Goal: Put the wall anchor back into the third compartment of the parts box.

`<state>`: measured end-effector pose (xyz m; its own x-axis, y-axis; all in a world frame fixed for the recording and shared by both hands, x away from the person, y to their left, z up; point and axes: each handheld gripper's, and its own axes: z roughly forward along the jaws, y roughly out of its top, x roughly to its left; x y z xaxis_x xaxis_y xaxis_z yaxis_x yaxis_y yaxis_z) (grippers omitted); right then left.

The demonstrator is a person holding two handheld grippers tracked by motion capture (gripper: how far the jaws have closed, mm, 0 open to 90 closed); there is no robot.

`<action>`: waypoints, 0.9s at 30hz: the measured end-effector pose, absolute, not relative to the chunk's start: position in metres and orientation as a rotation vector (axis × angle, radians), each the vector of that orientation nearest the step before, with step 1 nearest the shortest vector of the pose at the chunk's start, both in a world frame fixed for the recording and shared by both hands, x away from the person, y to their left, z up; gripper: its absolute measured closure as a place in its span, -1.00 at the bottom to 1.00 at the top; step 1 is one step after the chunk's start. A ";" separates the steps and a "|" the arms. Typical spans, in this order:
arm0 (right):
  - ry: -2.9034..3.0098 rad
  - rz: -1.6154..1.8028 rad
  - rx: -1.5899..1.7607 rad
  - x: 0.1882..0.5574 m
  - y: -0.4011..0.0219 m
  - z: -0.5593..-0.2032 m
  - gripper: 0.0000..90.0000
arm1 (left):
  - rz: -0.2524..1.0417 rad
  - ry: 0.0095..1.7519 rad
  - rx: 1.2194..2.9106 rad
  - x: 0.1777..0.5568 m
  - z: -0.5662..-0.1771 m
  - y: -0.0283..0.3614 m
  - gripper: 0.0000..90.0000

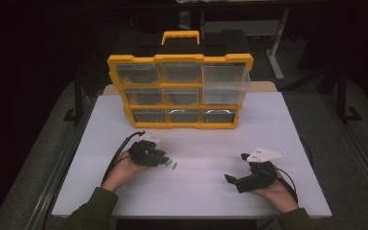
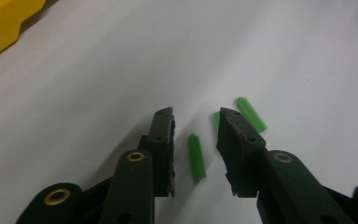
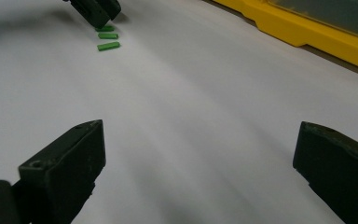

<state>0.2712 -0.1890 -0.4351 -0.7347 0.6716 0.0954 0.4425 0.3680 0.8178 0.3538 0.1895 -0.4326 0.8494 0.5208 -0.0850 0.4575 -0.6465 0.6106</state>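
Three small green plastic plugs [image 1: 172, 165] lie on the white table [image 1: 196, 187] at front left. My left gripper [image 1: 164, 160] points down at them. In the left gripper view its jaws [image 2: 196, 114] straddle one plug [image 2: 196, 156] lying lengthwise in the gap, with space on both sides and neither pad touching it. A second plug [image 2: 216, 120] peeks out behind the right-hand jaw and a third [image 2: 251, 113] lies just beyond. My right gripper [image 1: 235, 167] rests low at front right, its jaws [image 3: 200, 128] wide open over bare table.
A yellow organizer [image 1: 179, 91] with clear drawers stands upright at the back of the table, its top right drawer [image 1: 225, 81] pulled out. Its base edge [image 3: 307, 32] runs across the right gripper view, where the plugs [image 3: 108, 46] lie far left.
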 end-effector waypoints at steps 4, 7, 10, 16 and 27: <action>2.378 1.299 0.992 0.271 -0.189 -0.435 -0.96 | 0.117 0.728 2.370 0.353 -0.433 0.192 0.61; 2.379 1.298 0.997 0.271 -0.188 -0.435 -0.96 | 0.111 0.711 2.377 0.353 -0.433 0.191 0.66; 2.380 1.299 0.997 0.271 -0.188 -0.435 -0.96 | 0.114 0.700 2.394 0.353 -0.434 0.190 0.73; 2.380 1.297 0.988 0.271 -0.189 -0.435 -0.96 | 0.138 0.696 2.419 0.352 -0.436 0.188 0.83; 2.383 1.296 0.988 0.271 -0.188 -0.435 -0.96 | 0.130 0.688 2.420 0.354 -0.436 0.189 0.88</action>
<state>0.2710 -0.1883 -0.4354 -0.7371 0.6691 0.0947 0.4431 0.3727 0.8153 0.3537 0.1892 -0.4360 0.8600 0.5055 -0.0696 0.4456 -0.6774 0.5853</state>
